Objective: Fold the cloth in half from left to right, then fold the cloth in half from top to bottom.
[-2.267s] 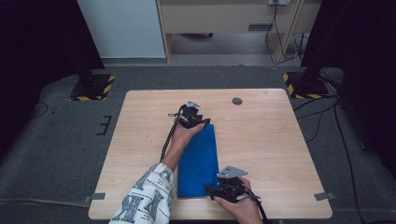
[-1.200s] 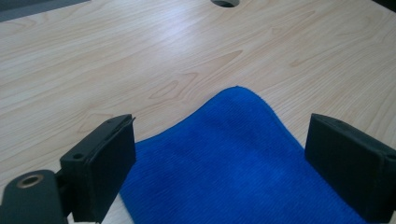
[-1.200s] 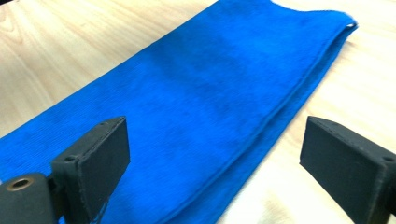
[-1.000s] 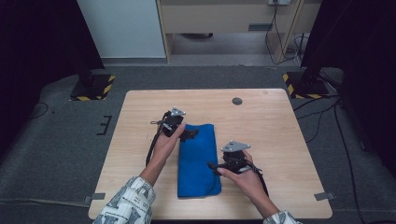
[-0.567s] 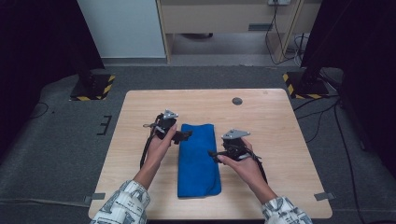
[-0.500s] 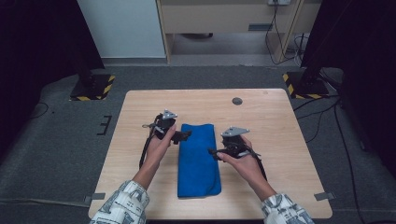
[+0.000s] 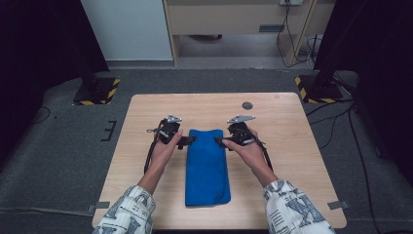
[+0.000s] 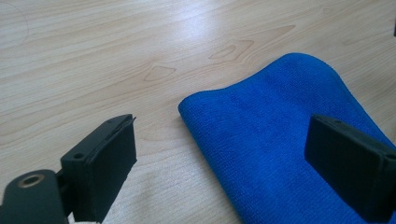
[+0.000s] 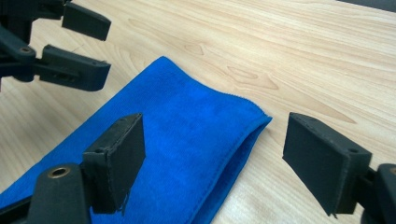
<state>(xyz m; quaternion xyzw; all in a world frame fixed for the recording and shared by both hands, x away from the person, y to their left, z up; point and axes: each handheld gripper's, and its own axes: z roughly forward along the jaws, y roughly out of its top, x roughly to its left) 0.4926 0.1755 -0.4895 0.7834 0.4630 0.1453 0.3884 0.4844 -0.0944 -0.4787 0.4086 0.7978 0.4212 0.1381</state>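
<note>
Table (image 7: 292, 161) of pale wood took up most of the high view, square to you, with grey carpet around it and a small dark round disc (image 7: 247, 105) set near its far edge. Down the middle of it lay the blue cloth (image 7: 208, 168), folded into a long narrow strip that ran from between your two hands back toward the near edge, flat on the wood.

Your left gripper (image 7: 187, 141) was at the strip's far left corner, pointing inward at it. In the left gripper view its jaws stood wide apart with nothing pressed between them: one pad (image 8: 109, 163) was over bare wood, the other (image 8: 350, 163) over the cloth (image 8: 280, 154), and the rounded far corner of the fold lay in the gap.

Your right gripper (image 7: 220, 142) faced it from the opposite side, at the strip's far right corner, just beside the cloth. Its jaws had just been closing a little, yet they were widely spread and gripped nothing; in the right gripper view the folded corner of the cloth (image 9: 187, 140) sat between them, one pad (image 9: 121, 158) over the blue, the other (image 9: 322, 158) over the wood. Your left gripper (image 9: 84, 46) showed beyond, at the upper left of that view, jaws apart.
</note>
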